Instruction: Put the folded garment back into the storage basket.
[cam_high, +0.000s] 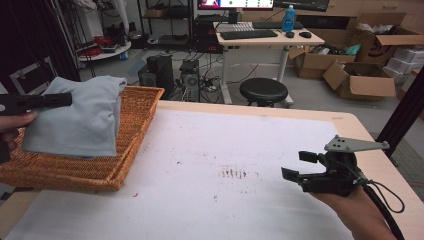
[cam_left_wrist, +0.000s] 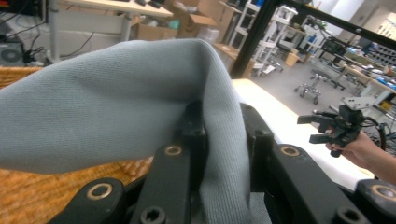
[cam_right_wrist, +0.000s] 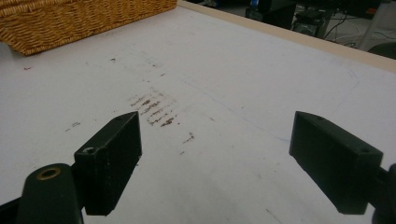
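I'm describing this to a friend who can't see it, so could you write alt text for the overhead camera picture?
A person's left gripper holds a light blue cloth up over a wicker basket at the left edge of a white-topped table. The right gripper, jaws open and empty, hovers near the table's right side, with a cluttered workshop behind.

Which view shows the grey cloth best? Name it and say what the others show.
The high view: the whole folded grey cloth hangs from the left gripper over the wicker basket. The left gripper view gives a close look at a fold of it pinched between the jaws. The right gripper view has the basket and table.
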